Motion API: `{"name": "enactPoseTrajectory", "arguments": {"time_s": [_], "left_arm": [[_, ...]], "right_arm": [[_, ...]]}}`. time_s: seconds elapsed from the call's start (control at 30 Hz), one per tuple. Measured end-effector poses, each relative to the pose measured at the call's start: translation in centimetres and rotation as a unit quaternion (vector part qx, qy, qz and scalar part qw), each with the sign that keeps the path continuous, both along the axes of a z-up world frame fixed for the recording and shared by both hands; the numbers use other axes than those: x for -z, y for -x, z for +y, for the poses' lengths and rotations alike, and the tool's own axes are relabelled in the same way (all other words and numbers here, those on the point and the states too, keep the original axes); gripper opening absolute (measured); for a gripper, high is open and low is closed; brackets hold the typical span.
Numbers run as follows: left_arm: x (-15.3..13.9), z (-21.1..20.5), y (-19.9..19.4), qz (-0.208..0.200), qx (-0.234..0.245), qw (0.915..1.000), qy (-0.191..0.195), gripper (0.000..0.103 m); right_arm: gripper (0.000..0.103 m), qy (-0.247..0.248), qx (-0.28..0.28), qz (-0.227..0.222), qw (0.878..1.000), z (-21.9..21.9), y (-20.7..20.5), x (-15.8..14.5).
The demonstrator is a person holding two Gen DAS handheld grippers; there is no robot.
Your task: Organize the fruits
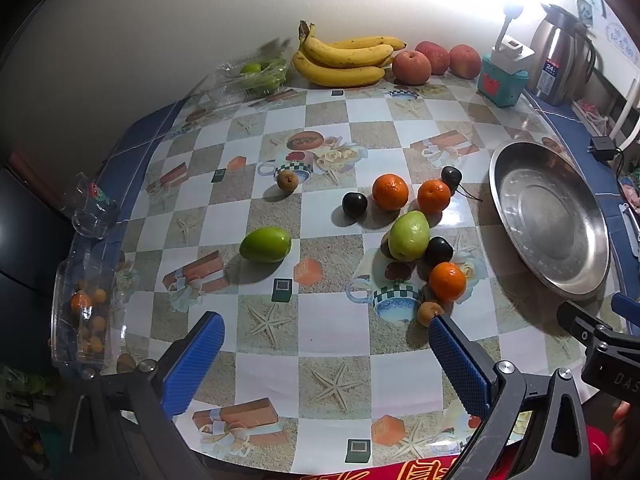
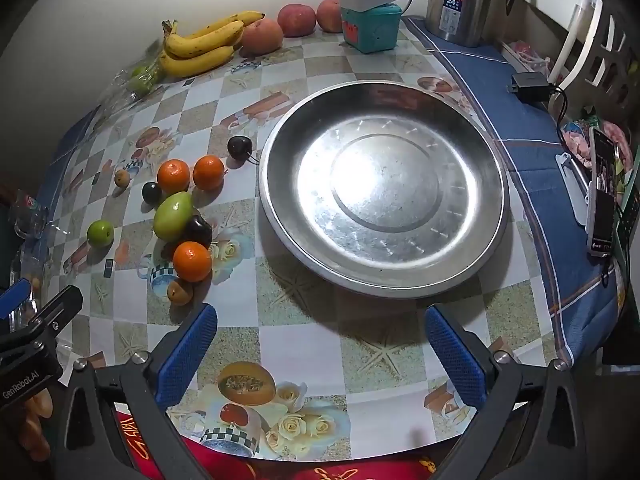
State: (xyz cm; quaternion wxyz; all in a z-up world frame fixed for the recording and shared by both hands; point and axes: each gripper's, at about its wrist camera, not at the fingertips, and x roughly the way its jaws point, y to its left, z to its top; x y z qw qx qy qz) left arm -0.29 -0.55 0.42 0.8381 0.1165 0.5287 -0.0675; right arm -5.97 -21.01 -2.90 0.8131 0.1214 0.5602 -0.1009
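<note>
**Still nothing is picked up: both jaws are standing wide above the table**

Left wrist view: the left gripper [image 1: 326, 360] is hanging over the table [image 1: 332, 324] with its jaws wide and nothing between them. It is pointing steeply down at the loose fruit, probably to choose a first piece. A green mango [image 1: 409, 235], three oranges (the nearest [image 1: 447, 281]), dark plums [image 1: 439, 251] and a second green fruit [image 1: 265, 244] are lying scattered on the cloth. The metal basin [image 1: 600, 236] is waiting empty at the right, near the cluster, so each carry should be short.

Right wrist view: the right gripper [image 2: 320, 354] is hovering just before the basin rim [image 2: 276, 224], jaws wide and empty too. The fruit cluster is lying to its left. Bananas [image 2: 200, 46] and apples [image 2: 296, 20] are resting by the wall, well apart from the basin.
</note>
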Motion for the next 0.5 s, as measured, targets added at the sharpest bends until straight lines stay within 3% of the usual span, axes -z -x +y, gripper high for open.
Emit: {"name": "enactPoseTrajectory", "arguments": {"time_s": [0.5], "left_arm": [[0.05,0.14,0.05,0.001,0.001,1.0,0.0,0.103]], "right_arm": [[0.103,0.002,0.002,0.001,1.0,0.26,0.0,0.05]]}}
